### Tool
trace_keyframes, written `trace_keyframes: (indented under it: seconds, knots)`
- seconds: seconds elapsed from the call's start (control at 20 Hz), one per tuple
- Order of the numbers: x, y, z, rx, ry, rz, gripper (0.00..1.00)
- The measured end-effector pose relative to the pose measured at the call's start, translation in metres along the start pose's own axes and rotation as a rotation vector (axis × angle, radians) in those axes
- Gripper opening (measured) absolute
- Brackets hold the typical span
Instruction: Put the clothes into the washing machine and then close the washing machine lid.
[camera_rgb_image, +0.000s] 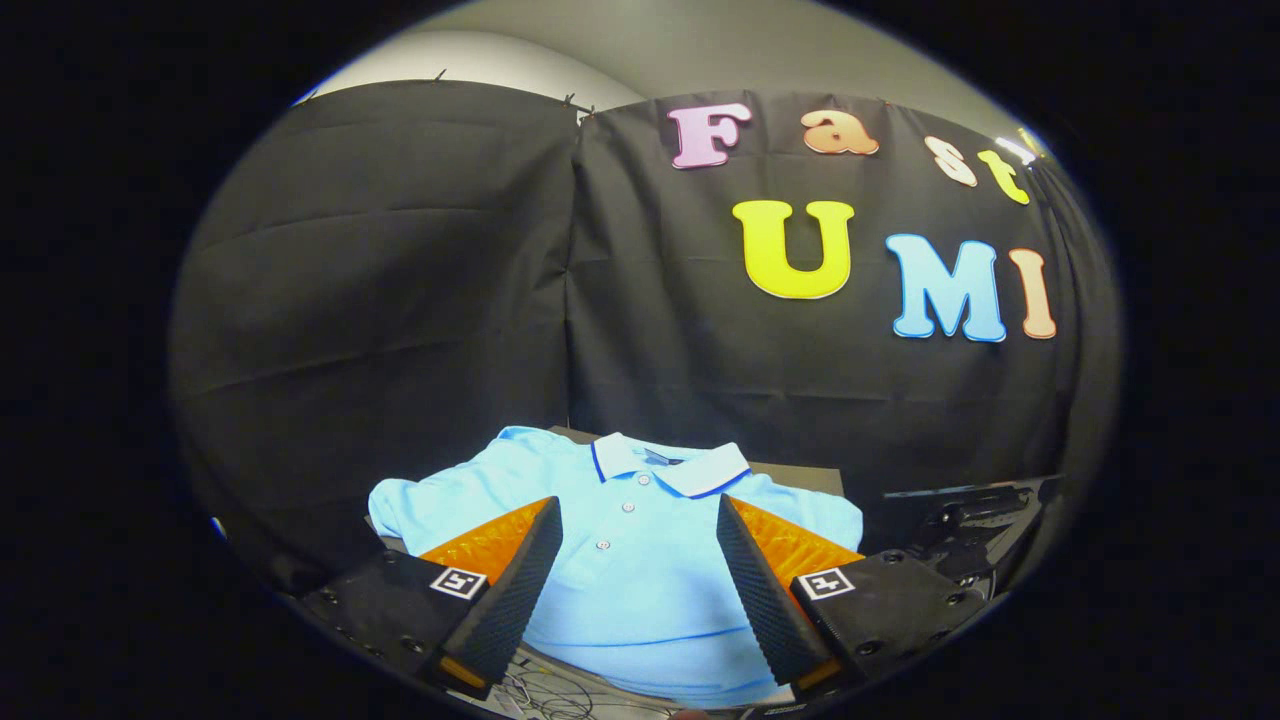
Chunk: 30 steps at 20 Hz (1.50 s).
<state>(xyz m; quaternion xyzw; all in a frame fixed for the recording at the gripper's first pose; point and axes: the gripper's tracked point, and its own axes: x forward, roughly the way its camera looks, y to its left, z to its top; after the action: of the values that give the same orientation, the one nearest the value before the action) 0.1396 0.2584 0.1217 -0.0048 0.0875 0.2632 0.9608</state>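
One light-blue polo shirt (640, 560) lies spread flat on the worktop (800, 472), collar at twelve o'clock toward the black cloth wall, hem at six o'clock nearest the gripper (640, 520). It is the biggest thing here and the only garment I can count; one shirt, three white buttons down its placket, one white collar with a dark edge.

At three o'clock from the shirt sits one dark piece of equipment (970, 520), too shadowed to name. A tangle of thin cables (560, 690) shows at six o'clock, under the hem. I can't pick out a washing machine from here.

The gripper hangs above the shirt's chest with its two fingers wide apart, holding nothing, one finger at nine o'clock of the placket and the other at three o'clock.

The step in hand looks like the first pick-up. To do it well, I'd lower straight down onto the chest, press the fingers into the fabric and close so a fold bunches up between them. A pinch near the middle should lift both sleeves evenly; a grab at an edge would likely leave most of the shirt trailing.
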Motion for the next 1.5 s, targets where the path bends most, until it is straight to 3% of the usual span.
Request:
trace_keyframes:
  seconds: [0.6,0.95,1.35,1.5]
  knots:
    - [0.074,0.019,-0.02,0.069,0.208,0.073,0.96]
    - [0.095,0.034,-0.049,-0.004,0.358,0.127,0.97]
    - [0.099,0.03,-0.051,-0.07,0.426,0.123,0.96]
    - [0.101,0.021,-0.048,-0.061,0.384,0.104,0.67]
